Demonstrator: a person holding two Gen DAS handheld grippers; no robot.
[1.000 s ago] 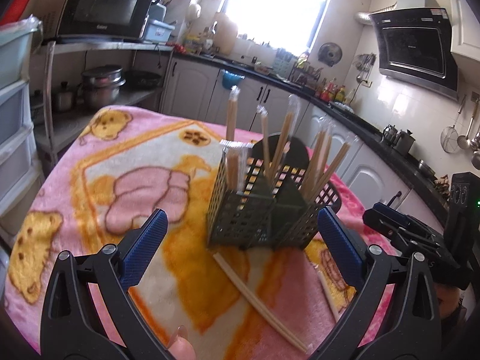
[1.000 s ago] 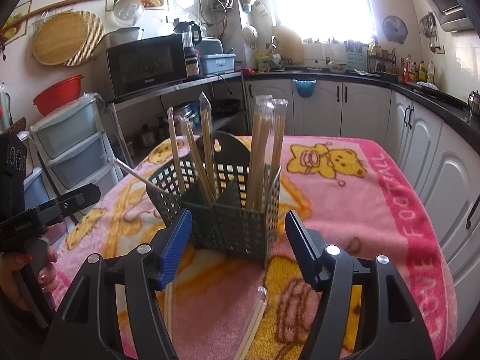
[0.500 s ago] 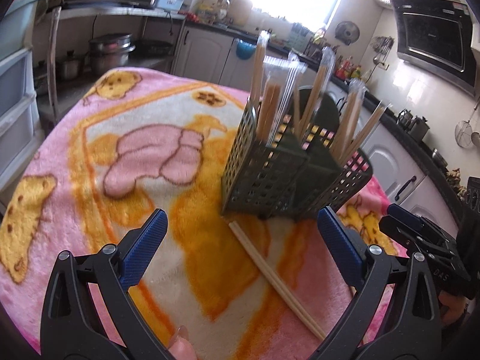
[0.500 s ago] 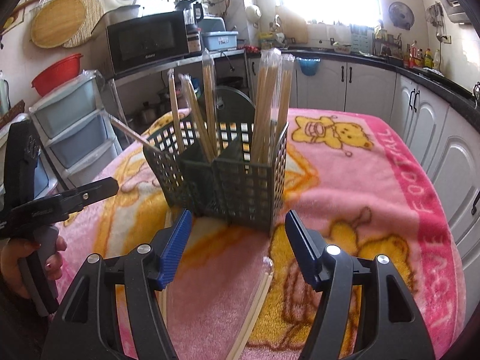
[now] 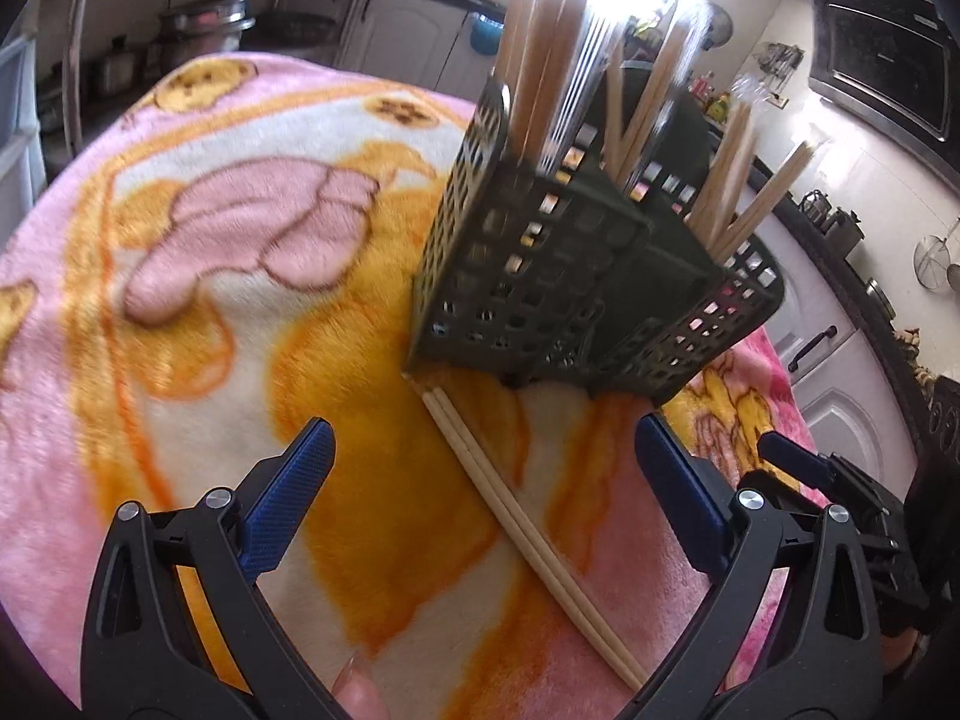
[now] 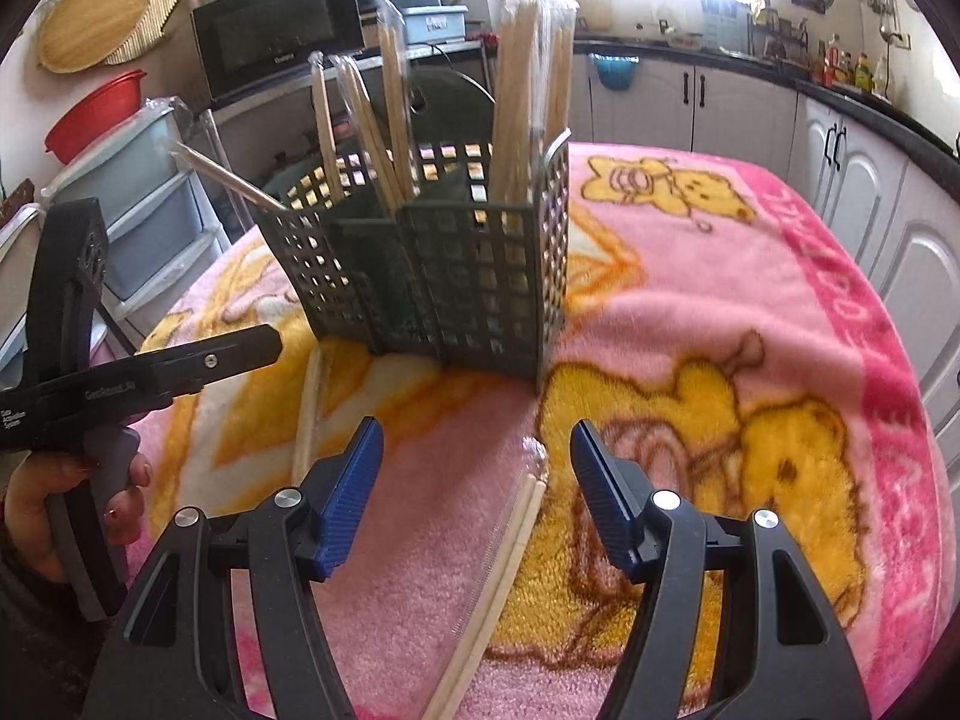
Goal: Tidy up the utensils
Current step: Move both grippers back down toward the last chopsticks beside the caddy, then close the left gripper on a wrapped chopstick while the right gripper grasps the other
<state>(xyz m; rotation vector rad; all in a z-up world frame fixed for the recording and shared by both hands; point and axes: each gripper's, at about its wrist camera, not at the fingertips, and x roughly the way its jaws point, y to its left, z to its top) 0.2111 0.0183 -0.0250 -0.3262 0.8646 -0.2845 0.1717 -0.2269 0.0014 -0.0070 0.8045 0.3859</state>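
Caddy: a dark green perforated utensil caddy [image 5: 570,276] is stood upright on the pink cartoon blanket [image 5: 228,312] that covers the bench, near the blanket's middle; wrapped chopsticks [image 6: 528,78] are held upright or leaning in its compartments.
Loose pair, left: a pair of bare chopsticks [image 5: 528,531] is laid flat on the blanket, one end touching the caddy's near bottom edge, the rest running toward the camera between the fingers of the left tool [image 5: 480,480].
Loose pair, right: a wrapped chopstick pair [image 6: 498,594] is laid flat, apart from the caddy, between the fingers of the right tool [image 6: 477,492].
Left tool: spread wide, nothing grasped.
Right tool: spread, nothing grasped.
Open room: bare blanket is seen on the left of the caddy in the left wrist view and on its right in the right wrist view; the blanket's far edge is bordered by white cabinets [image 6: 708,102].
Change: compared with a second ago, both tools are brought lower and closer to the caddy, which now fills more of each view; the tools are left as wide as before.
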